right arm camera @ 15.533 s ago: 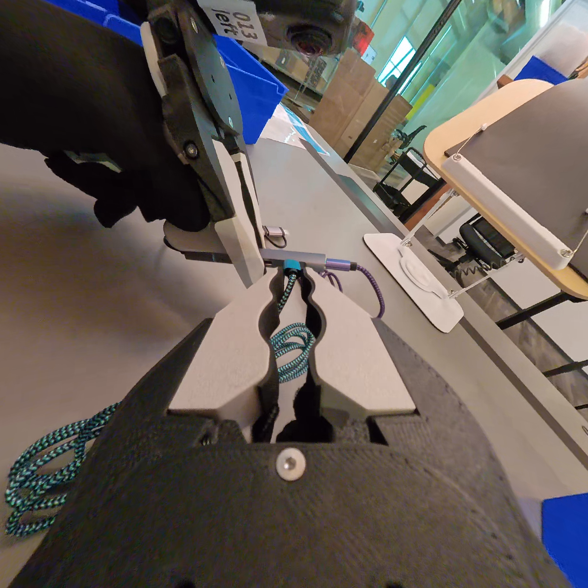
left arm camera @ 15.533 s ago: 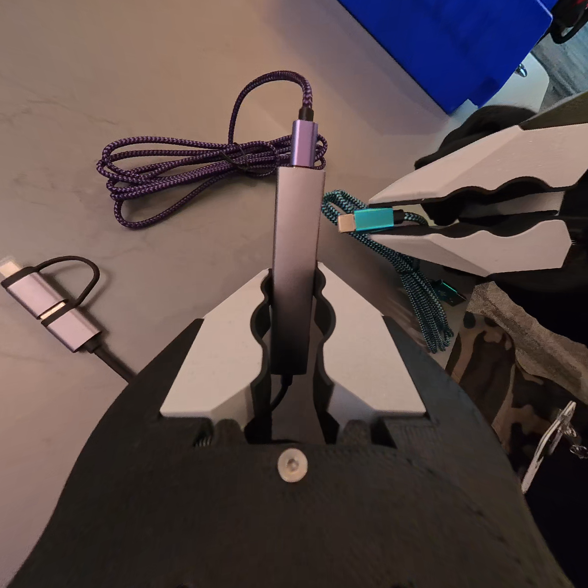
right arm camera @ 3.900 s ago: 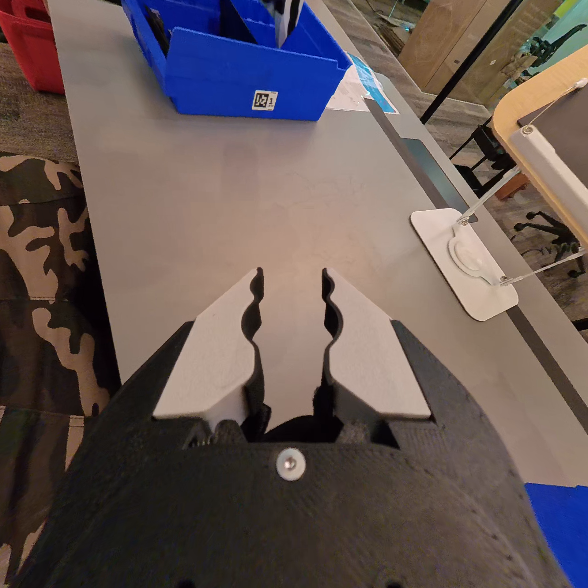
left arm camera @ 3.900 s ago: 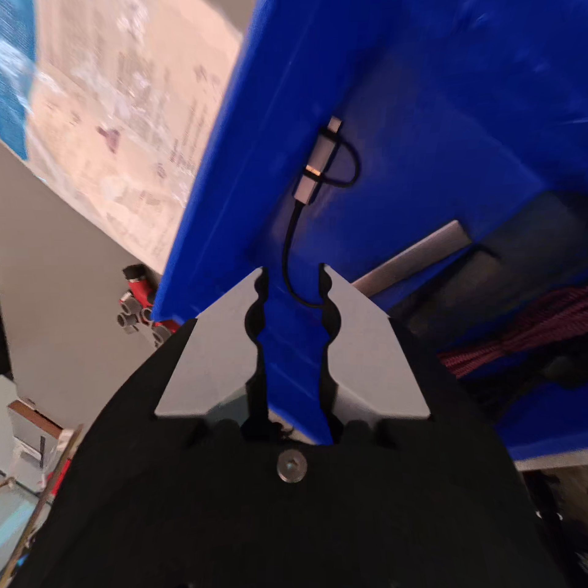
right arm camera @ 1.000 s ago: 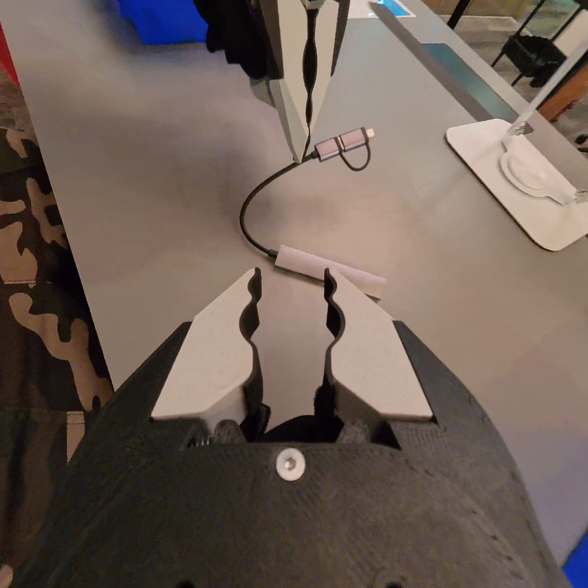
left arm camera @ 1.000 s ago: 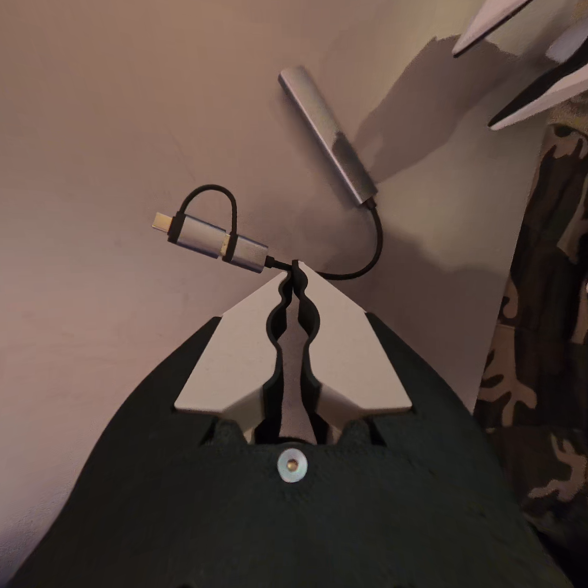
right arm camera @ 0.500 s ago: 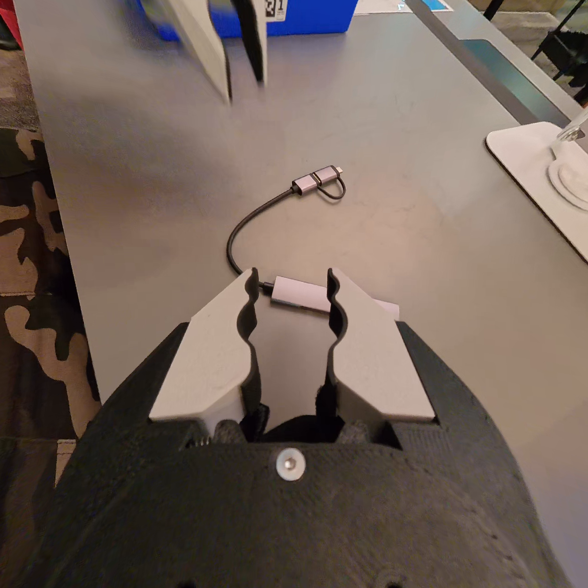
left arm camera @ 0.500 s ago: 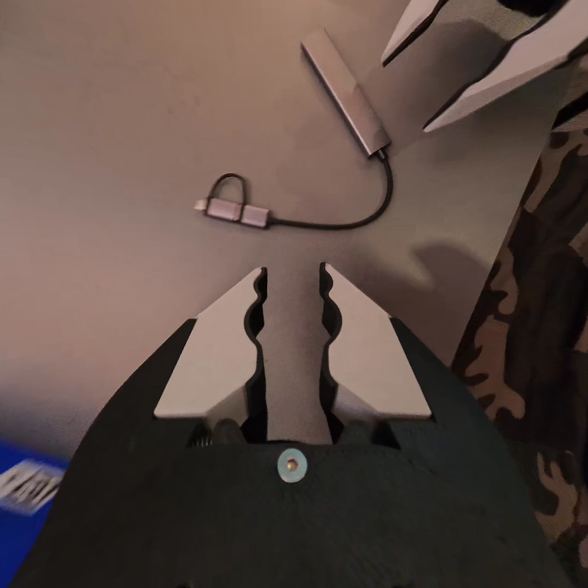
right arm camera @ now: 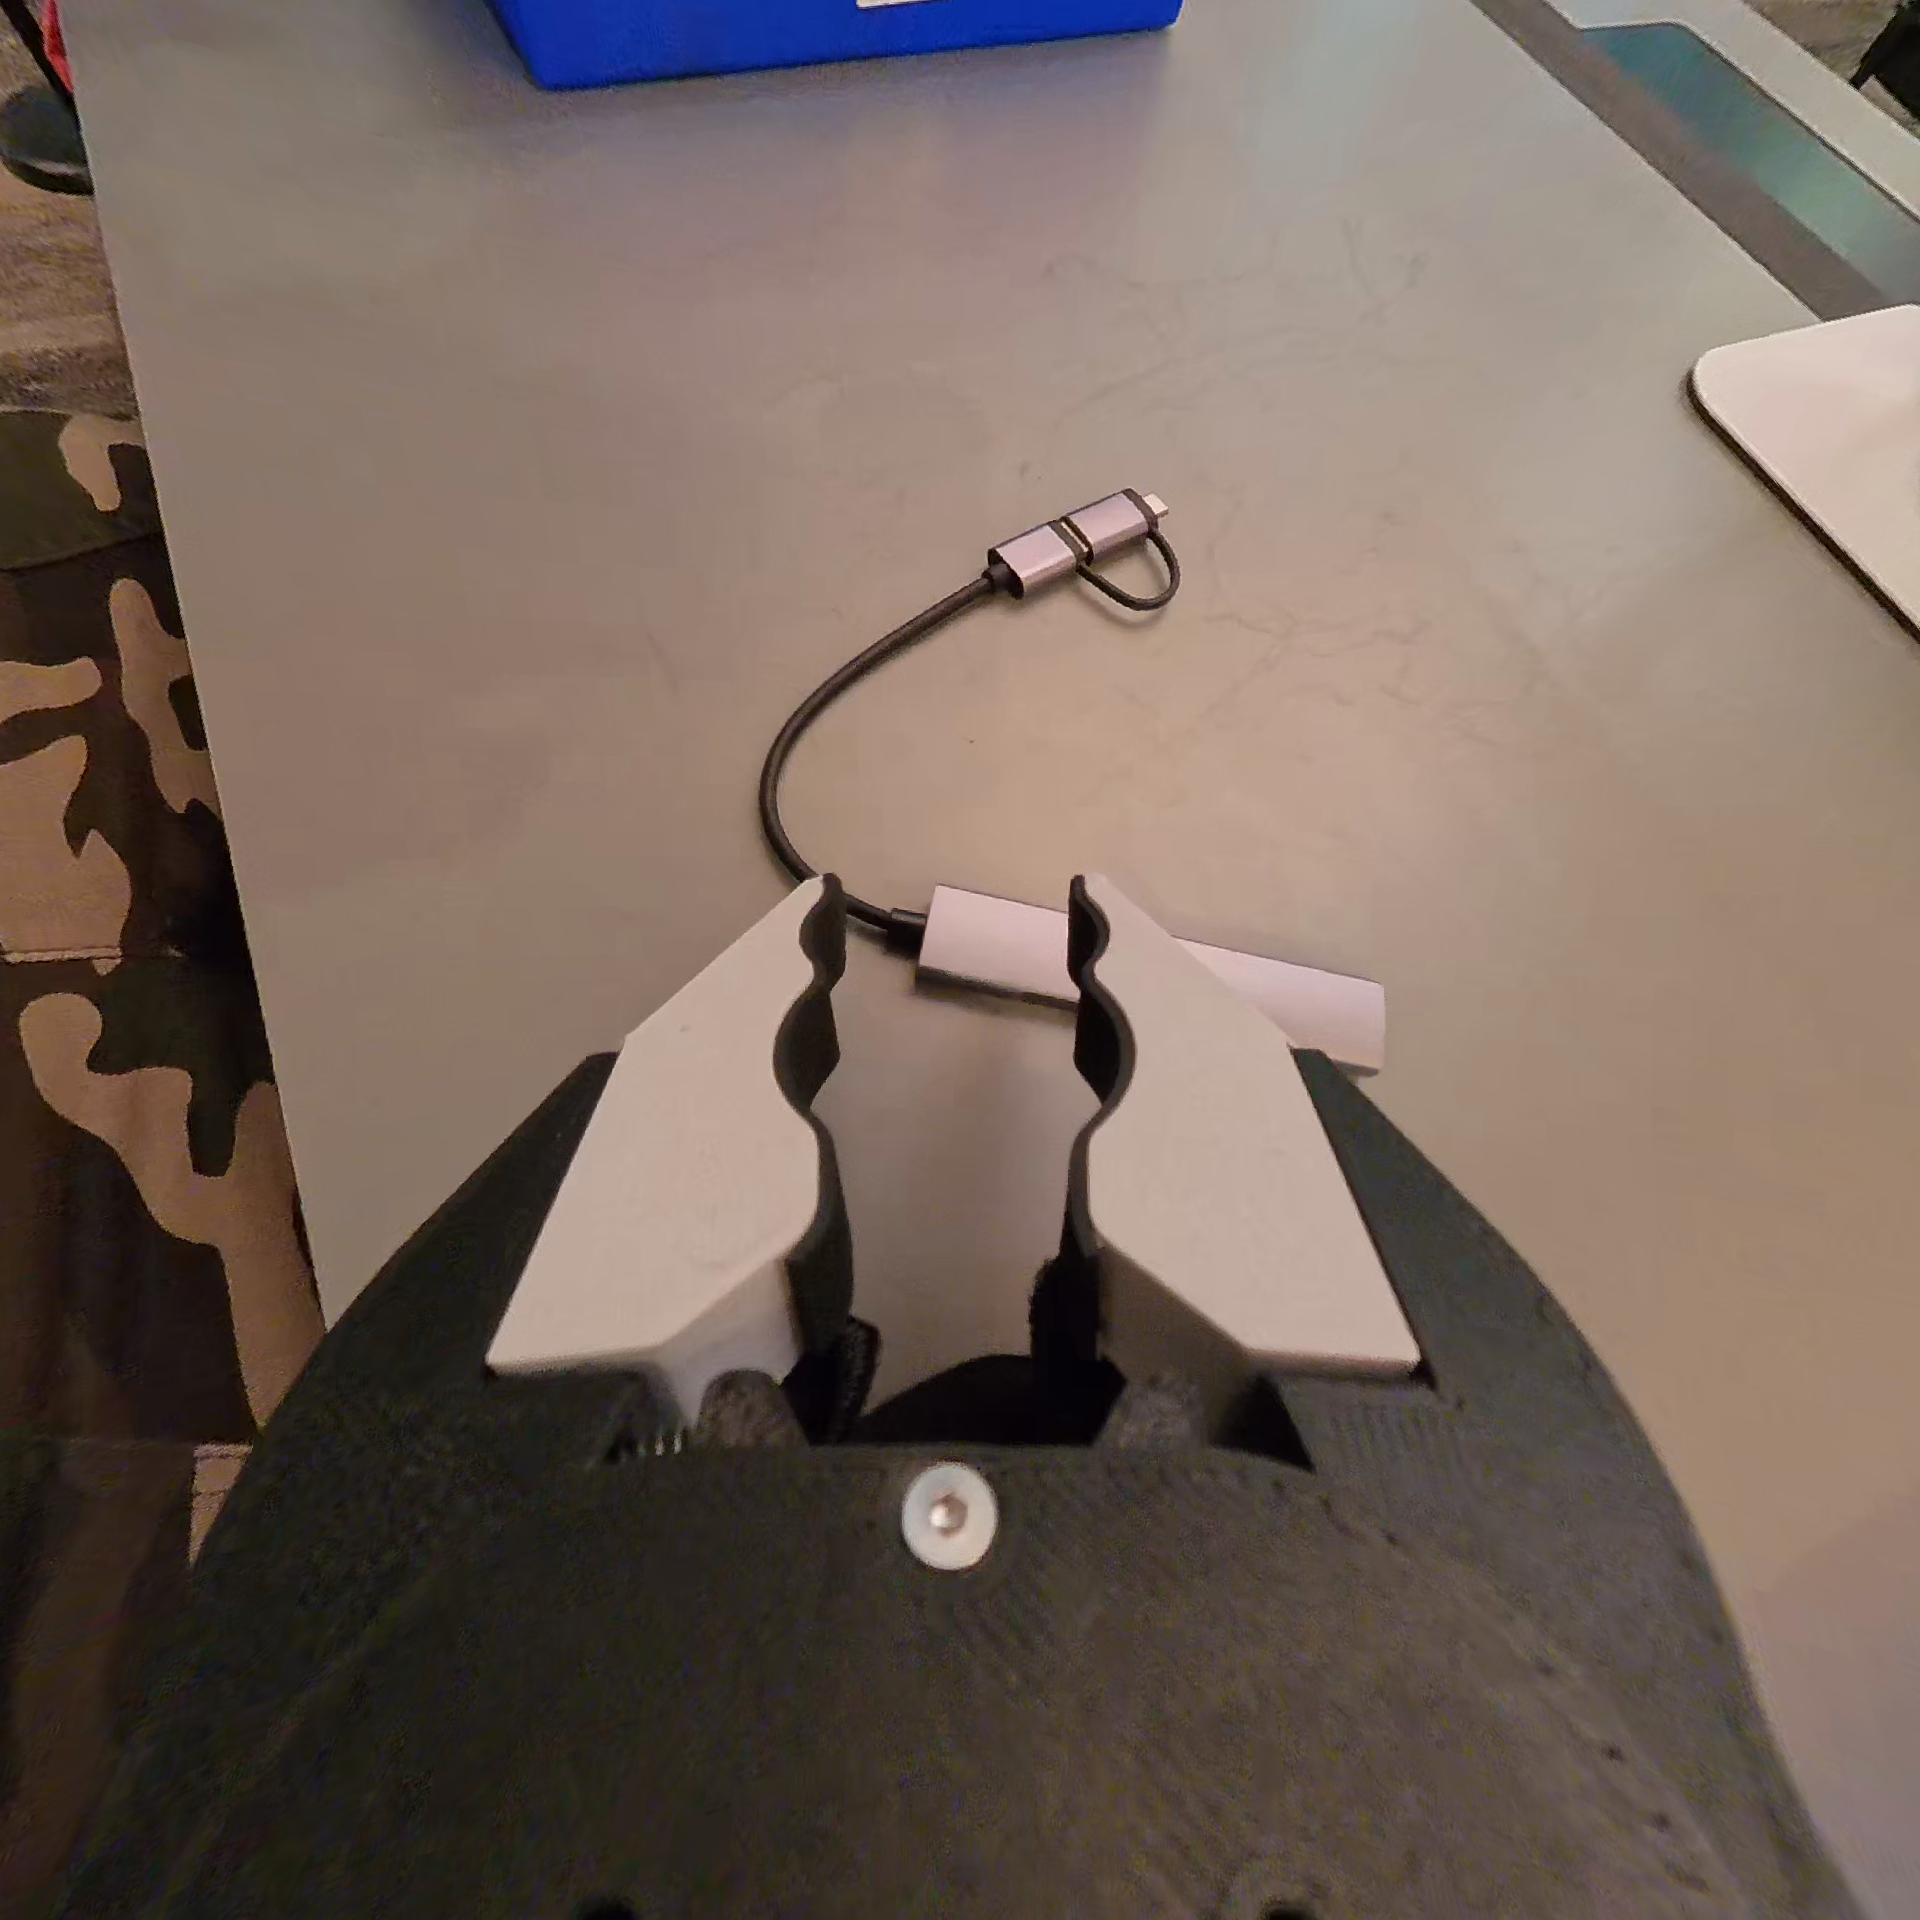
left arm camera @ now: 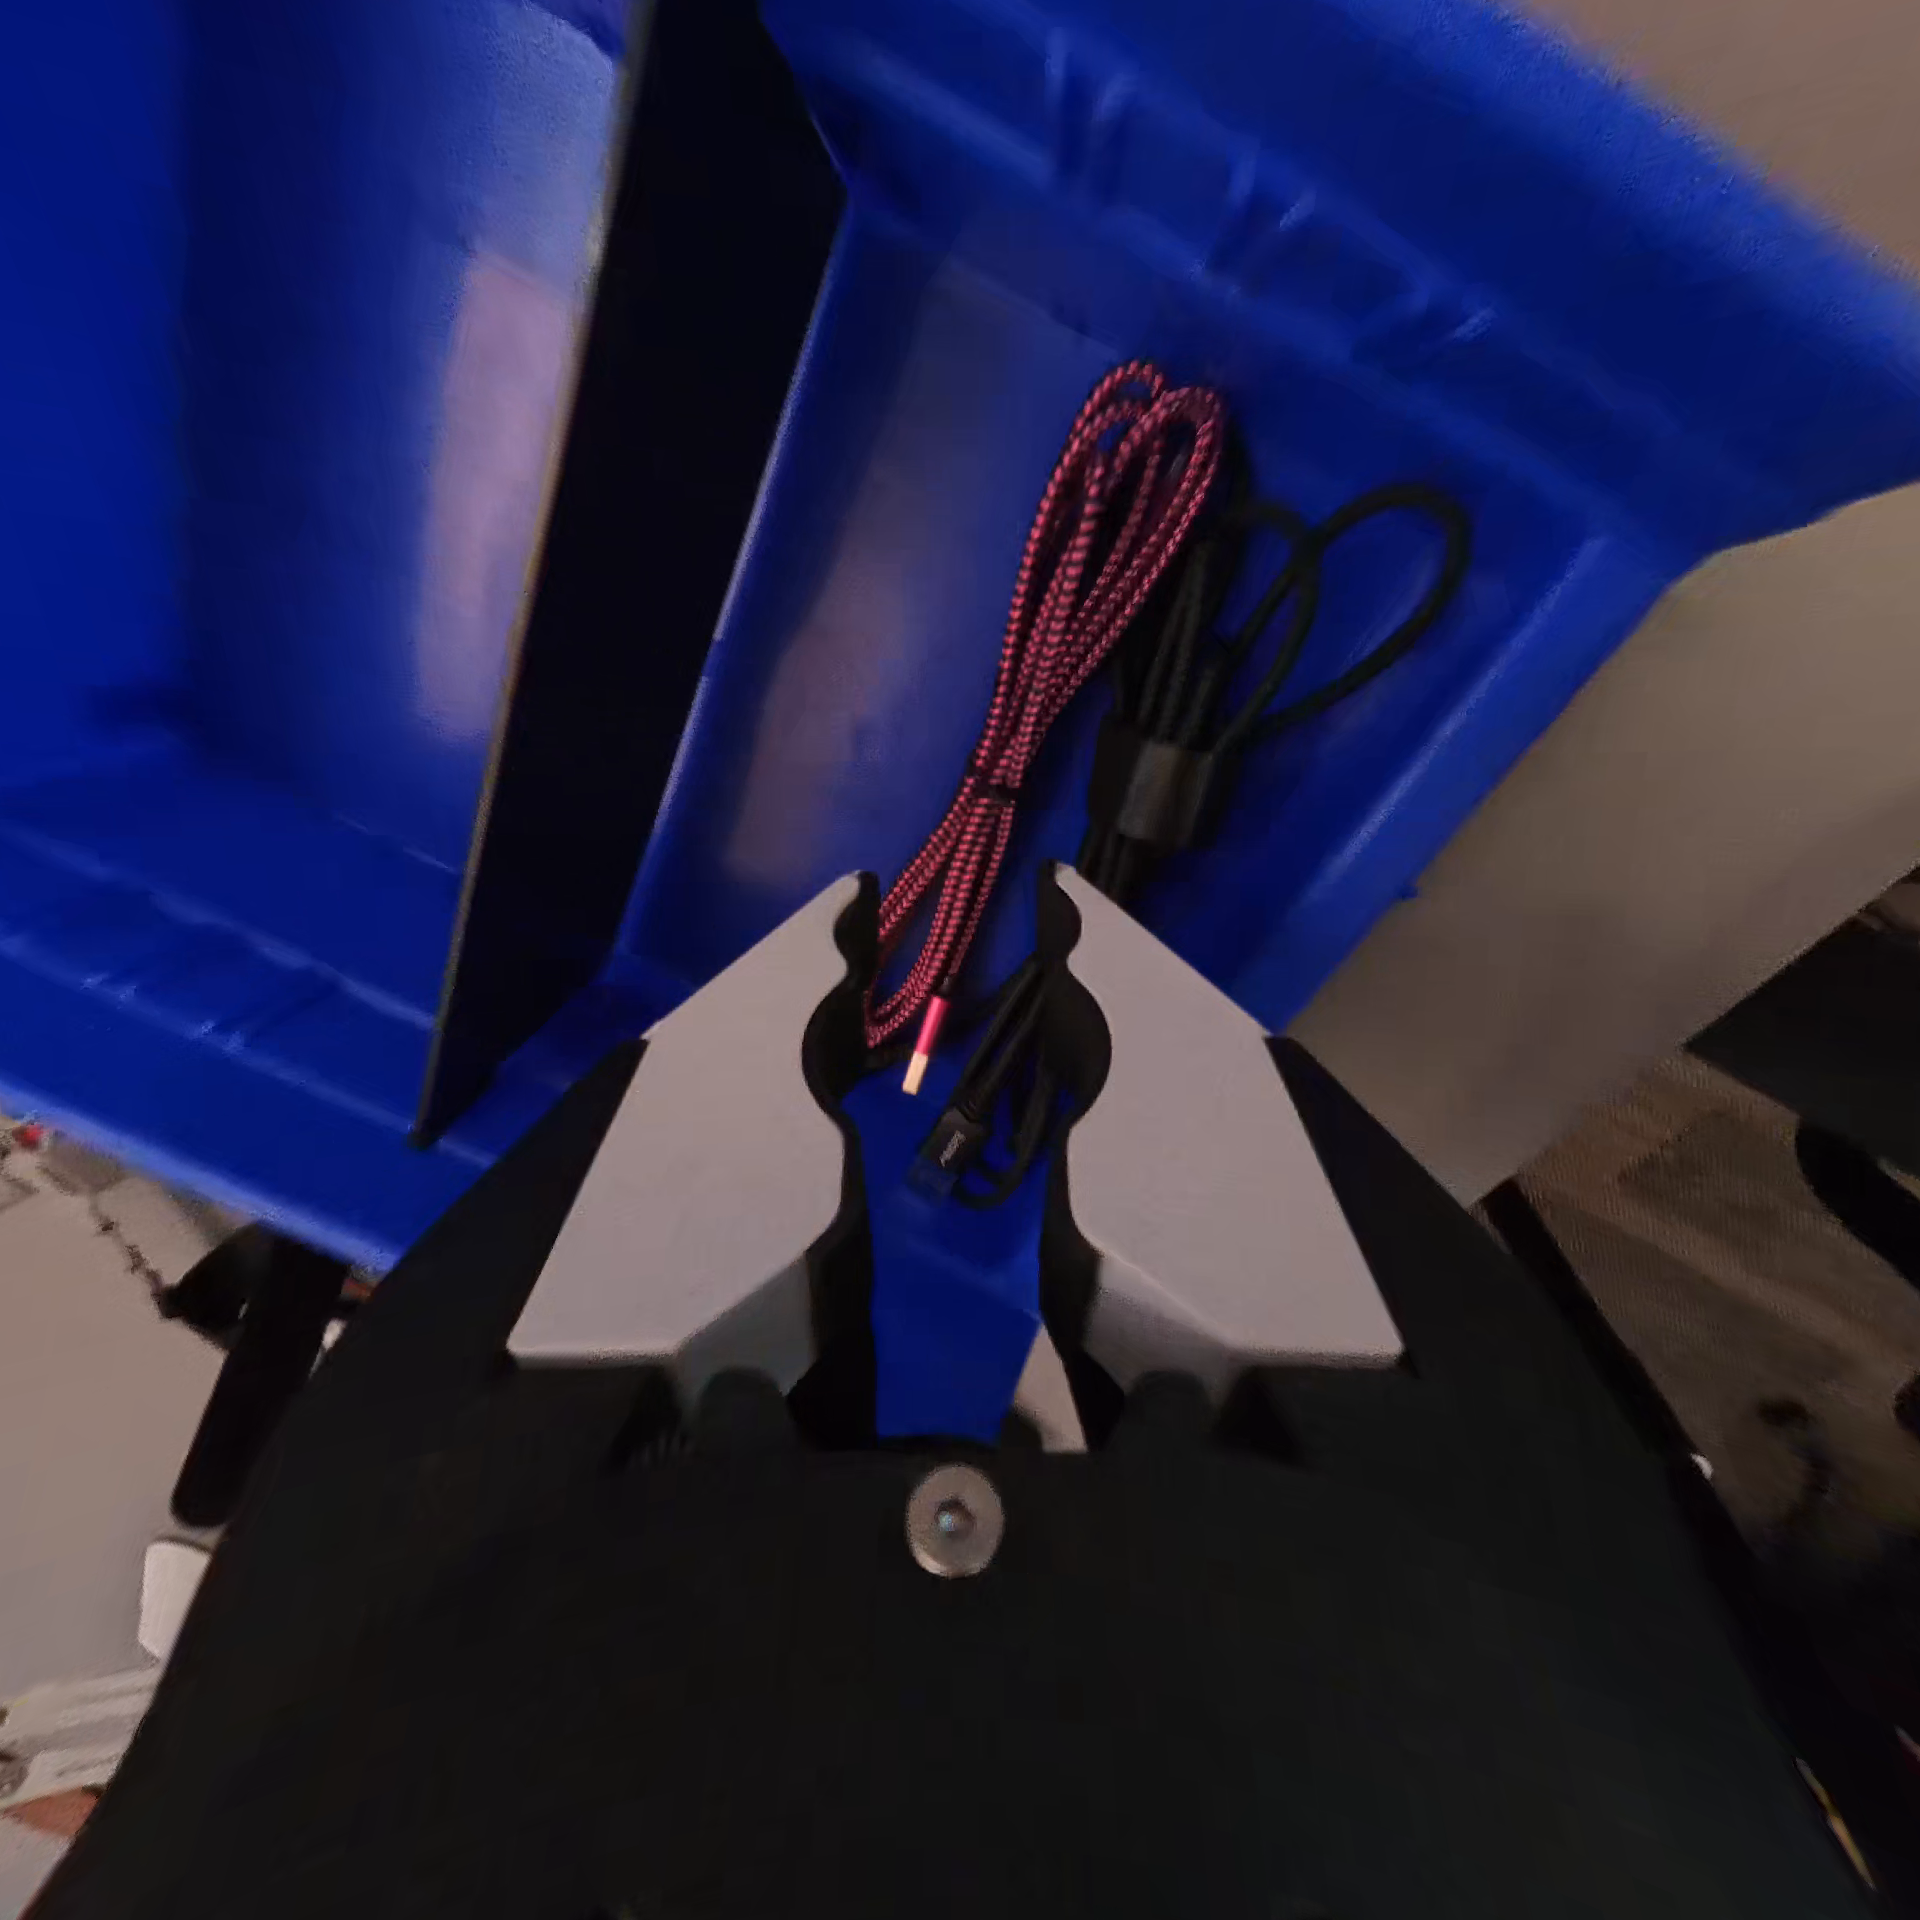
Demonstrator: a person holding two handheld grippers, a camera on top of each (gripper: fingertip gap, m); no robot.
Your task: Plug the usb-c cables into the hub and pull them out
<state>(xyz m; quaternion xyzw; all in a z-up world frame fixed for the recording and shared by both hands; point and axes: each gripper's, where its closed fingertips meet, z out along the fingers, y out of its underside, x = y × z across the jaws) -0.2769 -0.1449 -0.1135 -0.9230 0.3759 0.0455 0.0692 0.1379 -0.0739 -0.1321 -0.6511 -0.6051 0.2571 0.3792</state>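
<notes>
In the left wrist view my left gripper is open and empty above a blue bin. A red-and-black braided cable and a bundled black cable lie in the bin's right compartment; both cables' plug ends show between the fingers. In the right wrist view my right gripper is open and empty, just above the silver hub, which lies on the grey table. The hub's short black lead curves to its grey double plug. Part of the hub is hidden behind the right finger.
A black divider splits the bin. The blue bin's front shows at the table's far edge. A white flat stand base lies at the right. Camouflage cloth lies along the table's left edge. Across from one pair of fingers to the other is roughly 45 cm. The left gripper is farther from the hub's short black lead, some 35 cm, than the right, some 5 cm.
My left gripper has let go of the hub's lead, opened, and swung away from the table to over the blue bin. My right gripper stays open and has come closer to the hub.
</notes>
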